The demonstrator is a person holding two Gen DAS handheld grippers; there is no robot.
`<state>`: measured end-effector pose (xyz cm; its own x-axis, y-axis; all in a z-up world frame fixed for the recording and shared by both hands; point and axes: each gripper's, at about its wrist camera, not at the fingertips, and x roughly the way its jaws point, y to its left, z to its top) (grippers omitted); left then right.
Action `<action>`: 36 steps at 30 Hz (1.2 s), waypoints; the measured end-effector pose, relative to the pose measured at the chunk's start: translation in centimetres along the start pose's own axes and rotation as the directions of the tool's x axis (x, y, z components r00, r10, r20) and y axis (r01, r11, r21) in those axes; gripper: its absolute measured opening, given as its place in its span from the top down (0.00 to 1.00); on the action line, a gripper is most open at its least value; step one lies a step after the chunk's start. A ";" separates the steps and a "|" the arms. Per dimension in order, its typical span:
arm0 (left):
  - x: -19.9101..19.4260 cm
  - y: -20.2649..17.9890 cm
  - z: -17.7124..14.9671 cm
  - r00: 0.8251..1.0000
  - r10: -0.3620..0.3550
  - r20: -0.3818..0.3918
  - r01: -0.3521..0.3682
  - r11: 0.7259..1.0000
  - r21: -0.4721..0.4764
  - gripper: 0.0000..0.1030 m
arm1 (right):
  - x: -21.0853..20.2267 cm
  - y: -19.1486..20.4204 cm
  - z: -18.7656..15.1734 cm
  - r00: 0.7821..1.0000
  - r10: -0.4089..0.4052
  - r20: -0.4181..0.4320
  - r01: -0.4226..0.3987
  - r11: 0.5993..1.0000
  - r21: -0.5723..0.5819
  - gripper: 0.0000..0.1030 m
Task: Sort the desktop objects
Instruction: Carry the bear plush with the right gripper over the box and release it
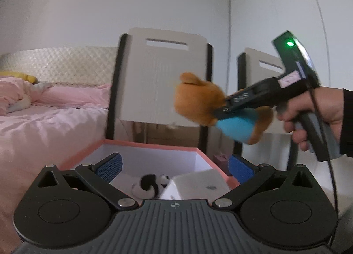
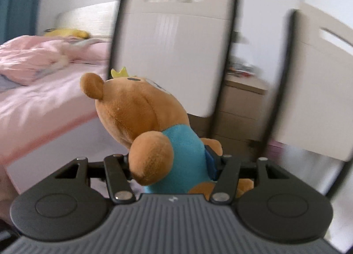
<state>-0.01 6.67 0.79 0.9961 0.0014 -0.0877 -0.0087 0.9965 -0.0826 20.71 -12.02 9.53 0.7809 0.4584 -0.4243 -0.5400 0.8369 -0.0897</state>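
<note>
Brown plush fills your right gripper (image 2: 174, 165): its fingers are closed on the teddy bear (image 2: 141, 117) at its blue shirt, holding it in the air above the pink-rimmed box (image 1: 141, 145). Your left gripper (image 1: 175, 167) hangs wide open over that box, holding nothing. Inside the box lie a black-and-white plush toy (image 1: 152, 184) and a white carton (image 1: 198, 184), touching.
</note>
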 end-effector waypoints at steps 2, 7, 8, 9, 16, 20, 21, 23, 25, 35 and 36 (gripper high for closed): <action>-0.2 0.3 0.3 1.000 0.012 0.012 -0.012 1.000 -0.014 0.00 | 1.8 1.6 0.8 0.997 0.063 -0.036 -0.064 0.998 -0.001 0.43; 0.2 1.1 0.4 1.000 0.028 0.004 -0.028 0.999 -0.024 0.00 | 6.9 5.4 1.9 0.974 0.173 -0.146 -0.179 0.984 -0.024 0.43; 0.4 1.2 0.4 0.999 0.034 -0.001 -0.034 0.999 -0.022 0.00 | 8.0 6.1 2.0 0.967 0.197 -0.163 -0.203 0.979 -0.018 0.43; 0.5 1.4 0.4 0.999 0.044 -0.003 -0.044 0.999 -0.022 0.00 | 8.9 6.7 2.1 0.959 0.220 -0.178 -0.225 0.974 -0.006 0.43; 1.4 3.2 0.3 0.995 0.096 -0.026 -0.097 0.994 -0.047 0.00 | 15.5 11.3 0.6 0.871 0.304 -0.386 -0.325 0.946 0.010 0.43; 1.7 3.7 0.2 0.994 0.099 -0.047 -0.102 0.993 -0.058 0.00 | 17.1 13.0 0.3 0.833 0.292 -0.469 -0.353 0.935 -0.045 0.41; 1.7 3.8 0.2 0.994 0.099 -0.051 -0.102 0.993 -0.060 0.00 | 17.1 13.1 0.4 0.833 0.288 -0.472 -0.351 0.935 -0.050 0.40; 1.8 3.9 0.2 0.993 0.099 -0.057 -0.102 0.993 -0.064 0.00 | 17.1 13.3 0.5 0.832 0.285 -0.476 -0.350 0.935 -0.052 0.39; 1.8 3.9 0.1 0.994 0.088 -0.061 -0.092 0.993 -0.070 0.00 | 16.9 13.1 0.4 0.833 0.290 -0.472 -0.350 0.936 -0.043 0.34; 0.6 3.1 0.3 0.999 0.028 -0.021 -0.029 0.997 -0.078 0.00 | 13.5 10.6 0.8 0.901 0.265 -0.343 -0.267 0.963 0.041 0.14; 0.4 3.2 0.4 1.000 0.013 -0.011 -0.014 0.995 -0.094 0.00 | 12.8 10.2 1.0 0.912 0.255 -0.322 -0.255 0.966 0.042 0.09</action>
<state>0.42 9.94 0.91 0.9949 0.0132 -0.1001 -0.0306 0.9842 -0.1742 25.50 2.71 4.11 0.4733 0.5350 -0.6998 -0.7075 0.7042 0.0599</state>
